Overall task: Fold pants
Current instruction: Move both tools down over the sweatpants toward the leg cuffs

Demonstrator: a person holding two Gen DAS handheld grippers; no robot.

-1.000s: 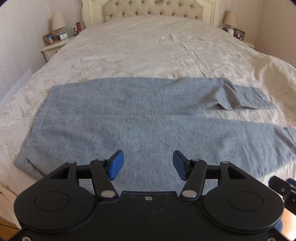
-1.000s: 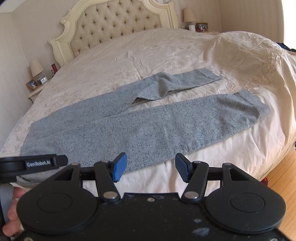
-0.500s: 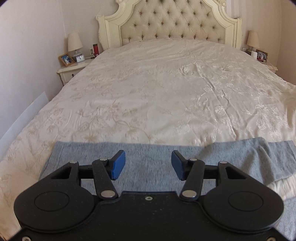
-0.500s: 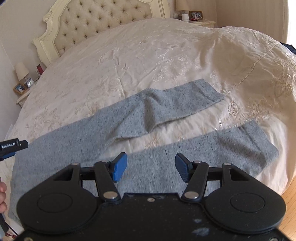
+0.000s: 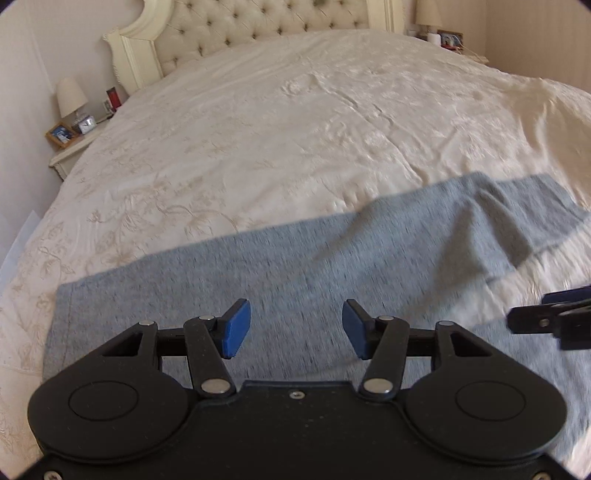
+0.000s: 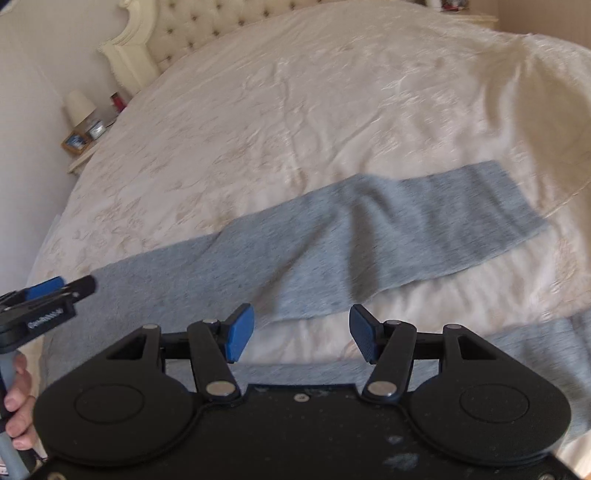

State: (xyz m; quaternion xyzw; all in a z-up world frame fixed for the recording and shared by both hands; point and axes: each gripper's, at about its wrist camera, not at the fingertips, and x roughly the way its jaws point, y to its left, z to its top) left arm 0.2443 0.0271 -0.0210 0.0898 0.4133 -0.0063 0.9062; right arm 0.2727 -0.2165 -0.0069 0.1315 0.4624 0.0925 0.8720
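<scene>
Your pants (image 5: 295, 266) are a heathered grey-blue, finely flecked. They lie on a cream bedspread (image 5: 295, 129) with tone-on-tone floral embroidery, beige at 9 o'clock. Your left claw (image 5: 295, 328) and right claw (image 6: 301, 332) are matte black with bright blue pads (image 5: 236, 328). The tufted headboard (image 5: 258, 22) at 12 o'clock is ivory.

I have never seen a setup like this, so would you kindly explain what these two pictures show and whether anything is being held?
There is no robot here: a person holds a handheld two-finger tool in each hand, each with a wide-angle camera looking along its blue-padded fingers. One picture comes from the left tool, the other from the right tool. Each tool also appears at the edge of the other's picture. On the cream bedspread lie grey pants, spread out with the two legs apart and a ridge in the farther leg. Both tools are open above the pants and hold nothing. A hand shows at the right view's left edge.
</scene>
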